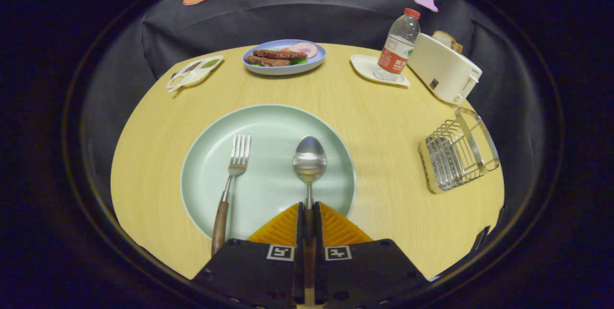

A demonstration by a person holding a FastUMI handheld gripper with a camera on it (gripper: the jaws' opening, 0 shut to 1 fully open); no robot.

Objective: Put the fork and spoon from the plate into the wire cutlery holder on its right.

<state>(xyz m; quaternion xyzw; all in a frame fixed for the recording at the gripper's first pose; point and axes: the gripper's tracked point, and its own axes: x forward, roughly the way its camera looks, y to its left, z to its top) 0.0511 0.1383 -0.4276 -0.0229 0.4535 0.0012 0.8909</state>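
A pale green plate (268, 122) lies on the wooden table just ahead of my fingers. On its left part rests a fork (233, 174) with a brown wooden handle, tines pointing away. To its right lies a spoon (309, 160), bowl pointing away. My gripper (309, 209) is shut on the spoon's wooden handle, which runs back between the two fingers. The wire cutlery holder (456, 151) stands on the table well to the right of the plate, with nothing visible inside.
Beyond the plate are a blue plate of food (285, 56), a small divided condiment dish (194, 72), a water bottle (399, 45) on a white dish (367, 66), and a white toaster (443, 66) with bread behind the holder. Bare table lies between plate and holder.
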